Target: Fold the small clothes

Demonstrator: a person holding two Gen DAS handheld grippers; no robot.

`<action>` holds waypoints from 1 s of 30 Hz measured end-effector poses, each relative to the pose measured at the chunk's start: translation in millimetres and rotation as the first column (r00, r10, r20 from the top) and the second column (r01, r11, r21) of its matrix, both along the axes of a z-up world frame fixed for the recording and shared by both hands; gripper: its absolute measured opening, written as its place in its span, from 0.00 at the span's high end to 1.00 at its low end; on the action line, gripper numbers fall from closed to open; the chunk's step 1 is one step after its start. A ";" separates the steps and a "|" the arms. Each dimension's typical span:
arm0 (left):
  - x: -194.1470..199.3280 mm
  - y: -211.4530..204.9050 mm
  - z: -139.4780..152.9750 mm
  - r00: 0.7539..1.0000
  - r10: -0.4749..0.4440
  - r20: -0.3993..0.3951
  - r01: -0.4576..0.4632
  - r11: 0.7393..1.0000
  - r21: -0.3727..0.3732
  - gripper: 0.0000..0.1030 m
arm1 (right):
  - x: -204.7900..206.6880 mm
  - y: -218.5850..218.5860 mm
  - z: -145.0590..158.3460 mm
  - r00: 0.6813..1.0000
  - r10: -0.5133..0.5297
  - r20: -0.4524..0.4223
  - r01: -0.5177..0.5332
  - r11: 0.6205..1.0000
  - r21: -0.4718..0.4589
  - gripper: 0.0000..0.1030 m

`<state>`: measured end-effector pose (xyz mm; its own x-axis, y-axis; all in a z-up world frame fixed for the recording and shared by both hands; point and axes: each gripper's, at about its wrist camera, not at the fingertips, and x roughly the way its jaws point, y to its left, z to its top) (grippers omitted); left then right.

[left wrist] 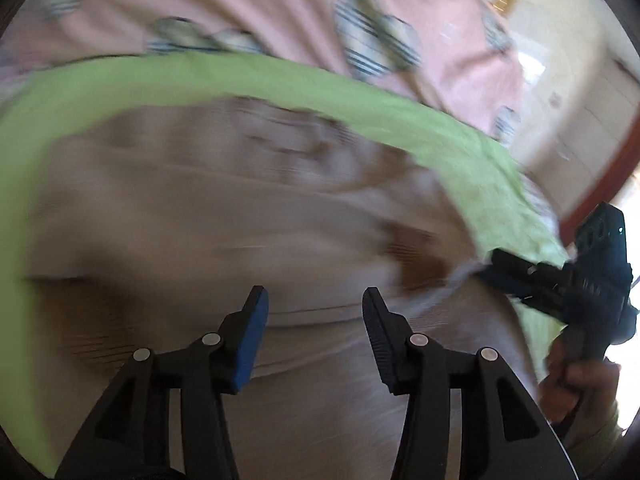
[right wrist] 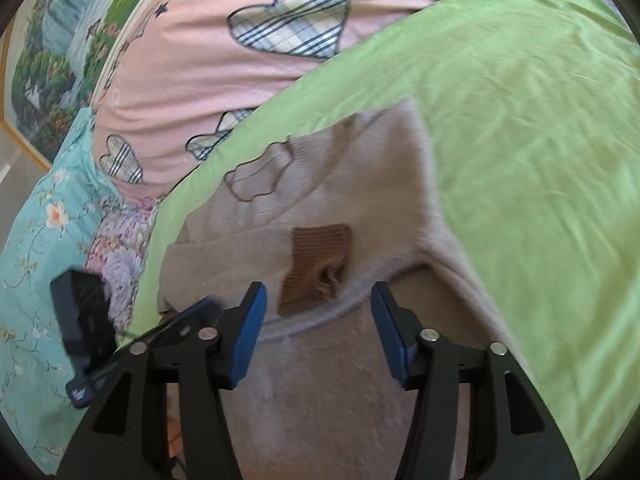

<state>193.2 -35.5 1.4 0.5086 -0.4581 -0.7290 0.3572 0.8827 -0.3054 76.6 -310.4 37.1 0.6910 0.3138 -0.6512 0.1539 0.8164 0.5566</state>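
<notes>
A small beige knit sweater [right wrist: 360, 184] with brown patches lies on a green cloth [right wrist: 520, 128]; it also fills the blurred left wrist view [left wrist: 224, 220]. My left gripper [left wrist: 316, 304] is open just above the sweater, nothing between its blue pads. My right gripper [right wrist: 318, 300] is open over the sweater's folded edge near a brown ribbed patch [right wrist: 316, 268]. In the left wrist view the right gripper [left wrist: 490, 266] sits at the sweater's right edge. In the right wrist view the left gripper [right wrist: 188, 316] shows blurred at the sweater's left edge.
The green cloth [left wrist: 280, 80] lies on a pink bedspread with plaid hearts [right wrist: 224, 60]. A teal floral fabric [right wrist: 44, 232] is at the left. A framed landscape picture [right wrist: 44, 60] stands behind. A door and wall [left wrist: 580, 112] are at the right.
</notes>
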 end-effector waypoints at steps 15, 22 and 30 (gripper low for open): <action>51.8 130.2 -37.8 0.937 0.349 -0.004 -0.342 0.921 0.187 0.54 | 69.7 38.6 -15.9 0.989 0.130 -0.065 -0.135 0.989 -0.065 0.94; 57.2 133.1 -36.2 0.908 0.419 0.008 -0.414 0.893 0.179 0.60 | 27.6 14.3 81.3 0.967 0.092 0.238 -0.078 0.995 -0.067 0.94; 41.5 138.0 -31.9 0.878 0.478 0.011 -0.476 0.871 0.122 0.60 | 33.5 -25.1 19.9 0.998 0.045 0.042 -0.044 0.998 -0.036 0.94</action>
<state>234.7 102.5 -30.5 0.6293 -0.0741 -0.7736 -0.1211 0.9739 -0.1917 110.1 -335.4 57.0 0.7041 0.3225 -0.6326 0.0937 0.8409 0.5330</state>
